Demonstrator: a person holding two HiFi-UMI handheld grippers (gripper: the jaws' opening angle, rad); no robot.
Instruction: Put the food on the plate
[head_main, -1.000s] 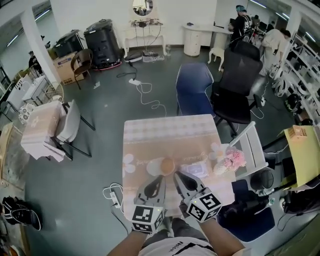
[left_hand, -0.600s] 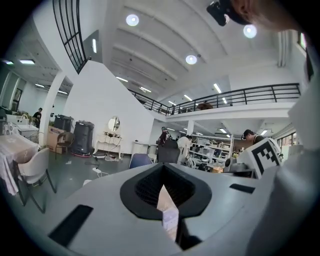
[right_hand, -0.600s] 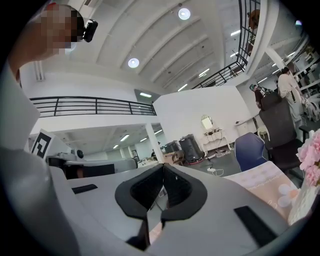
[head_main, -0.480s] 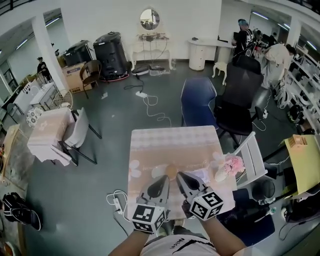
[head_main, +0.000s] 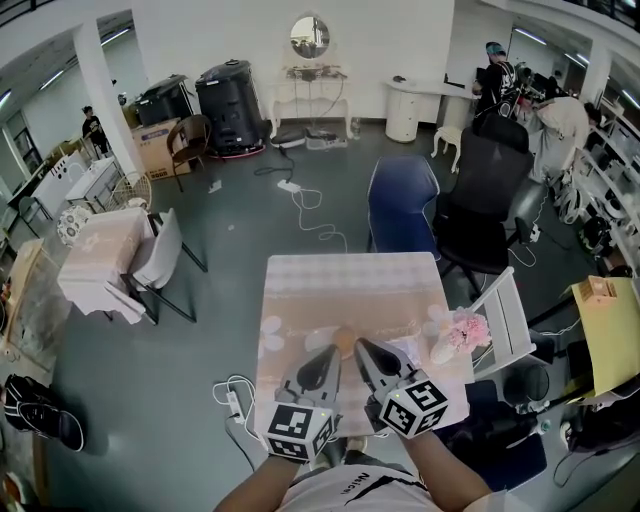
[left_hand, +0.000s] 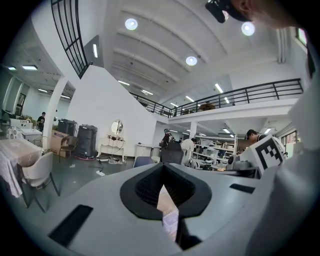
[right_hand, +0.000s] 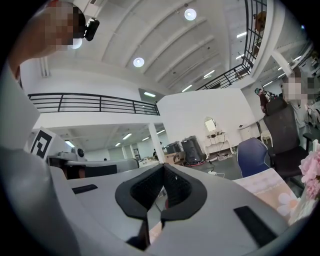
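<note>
Food (head_main: 344, 338), a small round brown piece, lies on the bench (head_main: 350, 285) just beyond the tips of both tongs, which hide its near edge. Nearest the camera, the person's forearms hold the two tools side by side above the bench's near edge, pointing away from the body. The left tongs (head_main: 328, 352) are pressed together with nothing between them; the left gripper view (left_hand: 162, 186) shows the dark pads meeting at the tip, with only a sliver of the patterned cloth visible below them. The right tongs (head_main: 362, 346) are likewise together and empty, their pads meeting in the right gripper view (right_hand: 162, 181). A pale round shape beside and under the food may be the plate, but it is too small and too covered to be sure, so I cannot say whether the food rests on it. Going by that, the task is either finished, with the tongs drawn clear, or not yet begun; if not begun, grasping the food and setting it down remains. Further right on the bench stands a bunch of pink flowers (head_main: 468, 328). Beyond the far edge are a blue chair (head_main: 403, 205) and a black office chair (head_main: 488, 195), then cables across the grey floor and a round mirror (head_main: 310, 36) on the far wall.
</note>
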